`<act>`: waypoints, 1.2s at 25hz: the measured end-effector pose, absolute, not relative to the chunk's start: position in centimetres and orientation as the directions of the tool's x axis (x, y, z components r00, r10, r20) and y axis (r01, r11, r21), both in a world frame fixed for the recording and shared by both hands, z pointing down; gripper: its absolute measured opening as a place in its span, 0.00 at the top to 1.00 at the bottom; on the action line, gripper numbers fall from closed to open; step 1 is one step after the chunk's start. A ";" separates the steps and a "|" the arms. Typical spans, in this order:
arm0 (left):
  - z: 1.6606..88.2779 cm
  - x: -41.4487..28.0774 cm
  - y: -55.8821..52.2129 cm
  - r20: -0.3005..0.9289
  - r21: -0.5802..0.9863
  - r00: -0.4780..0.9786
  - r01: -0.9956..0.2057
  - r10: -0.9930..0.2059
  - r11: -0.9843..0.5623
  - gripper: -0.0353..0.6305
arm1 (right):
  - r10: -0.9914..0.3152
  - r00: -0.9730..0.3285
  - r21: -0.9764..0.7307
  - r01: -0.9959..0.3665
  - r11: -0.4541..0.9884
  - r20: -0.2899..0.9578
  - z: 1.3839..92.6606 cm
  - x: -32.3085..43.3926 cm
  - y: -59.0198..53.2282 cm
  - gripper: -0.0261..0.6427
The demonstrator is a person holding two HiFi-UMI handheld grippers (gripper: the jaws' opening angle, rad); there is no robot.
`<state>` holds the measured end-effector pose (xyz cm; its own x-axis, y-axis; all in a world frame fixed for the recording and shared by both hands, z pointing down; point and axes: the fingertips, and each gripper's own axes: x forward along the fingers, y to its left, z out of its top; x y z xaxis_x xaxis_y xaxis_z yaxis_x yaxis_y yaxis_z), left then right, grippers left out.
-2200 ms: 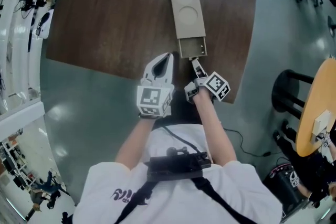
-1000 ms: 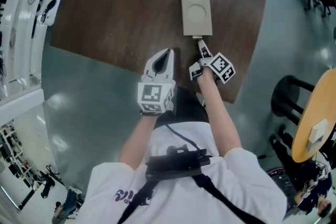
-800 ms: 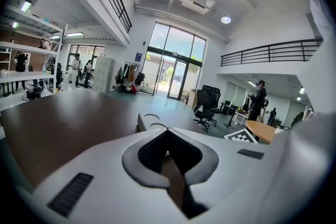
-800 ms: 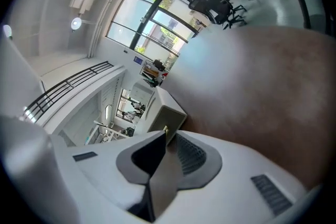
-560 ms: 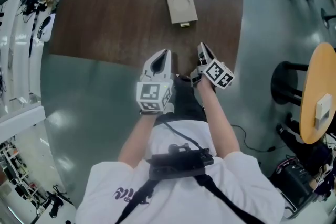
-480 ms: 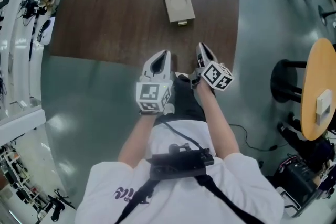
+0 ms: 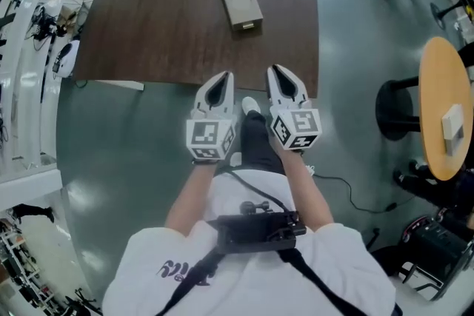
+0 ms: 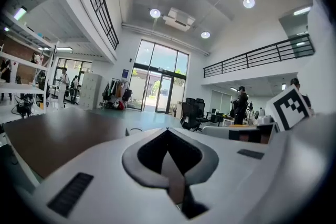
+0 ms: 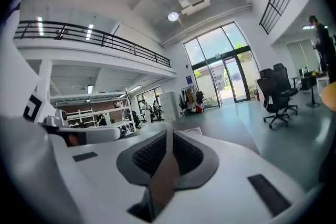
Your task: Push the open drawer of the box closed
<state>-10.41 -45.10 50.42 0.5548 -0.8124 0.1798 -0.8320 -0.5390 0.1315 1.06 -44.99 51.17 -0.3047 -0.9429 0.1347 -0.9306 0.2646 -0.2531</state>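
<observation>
- The box (image 7: 240,0) sits well out on the dark table (image 7: 163,18), lying lengthwise away from the person. Its drawer (image 7: 246,27), at the near end, looks pushed right in with only a small pull showing. By my eye, the job is as good as done.
- If a sliver of drawer is left proud, the clean finish is a square push on the drawer front with a closed tip. Drive it straight along the box's length, and brace the far end with the other tool so the whole box doesn't skate across the wood.
- Otherwise, the smart play is to keep both tools clear and not brush the box.
- The left gripper (image 7: 224,78) has its jaws pressed together with nothing between them. It hovers over the near table edge, well apart from the box.
- The right gripper (image 7: 276,72) is closed tip to tip as well, and empty, just beside its partner.
- Both tools point forward and roughly level, side by side in front of the chest.
- The left marker cube (image 7: 208,139) and right marker cube (image 7: 297,127) face upward, and the forearms are tucked in with the elbows bent.
</observation>
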 end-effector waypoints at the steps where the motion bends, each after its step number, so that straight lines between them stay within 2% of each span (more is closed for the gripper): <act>1: 49.8 -10.4 -44.4 0.167 0.122 0.559 -0.829 -0.812 -0.545 0.93 | -0.945 -0.303 -0.227 -0.936 0.270 0.124 50.3 0.8 -44.0 0.89; 2: 49.2 -10.4 -43.8 0.154 0.111 0.563 -0.826 -0.812 -0.552 0.93 | -0.947 -0.302 -0.205 -0.939 0.275 0.114 49.5 0.4 -43.2 0.89; 3: 48.7 -10.4 -43.2 0.142 0.100 0.569 -0.823 -0.810 -0.560 0.93 | -0.948 -0.302 -0.184 -0.942 0.280 0.103 48.8 0.1 -42.3 0.95; 12: 45.9 -10.8 -38.3 0.082 0.058 0.580 -0.815 -0.811 -0.577 0.93 | -0.945 -0.310 -0.062 -0.950 0.305 0.105 46.0 -2.5 -37.1 0.95; 22: 45.4 -12.3 -35.4 0.060 0.033 0.562 -0.827 -0.825 -0.561 0.93 | -0.963 -0.261 -0.041 -0.965 0.259 0.059 44.1 -3.0 -33.9 0.95; 30: 45.9 -13.8 -34.6 0.073 0.029 0.545 -0.838 -0.835 -0.545 0.93 | -0.954 -0.285 -0.036 -0.959 0.282 0.095 45.4 -4.9 -33.2 0.95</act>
<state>-13.79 -34.55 45.92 0.5452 -0.8351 0.0726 -0.8381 -0.5447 0.0291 -4.90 -33.24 45.37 -0.2845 -0.9539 0.0955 -0.9586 0.2823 -0.0365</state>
